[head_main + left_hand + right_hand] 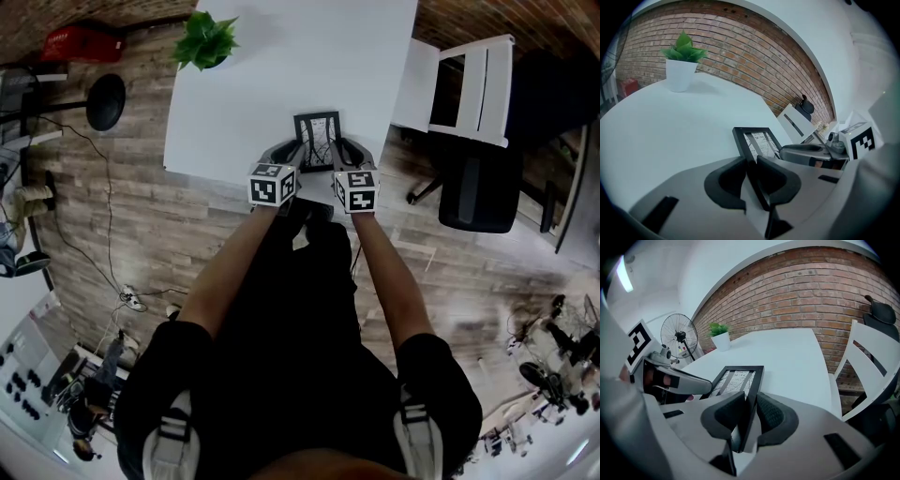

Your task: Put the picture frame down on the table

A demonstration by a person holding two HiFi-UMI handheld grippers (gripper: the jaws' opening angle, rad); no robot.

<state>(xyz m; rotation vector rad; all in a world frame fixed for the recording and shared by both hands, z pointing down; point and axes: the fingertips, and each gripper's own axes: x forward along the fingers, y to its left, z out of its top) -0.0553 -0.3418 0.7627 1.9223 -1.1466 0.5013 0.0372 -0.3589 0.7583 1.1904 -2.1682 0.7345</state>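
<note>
In the head view, the near part of the frame [317,131] is covered by the two tools and their marker cubes. Its lower edge is not seen, so I cannot tell if it rests on the table [272,84] or is a little above it. The drawing inside, thin dark lines on white, is too small to make out. The frame is at the near edge of the table, about the middle, well apart from the plant [206,39] at the far left corner.

The left tool [751,180] has the left bar of the frame between its jaws. Both pads lie against the bar, so the jaws are only this narrow bar apart and grip the frame. The right tool [751,416] does the same on the right bar: its jaws are nearly together, with one pad on each face of the bar.
</note>
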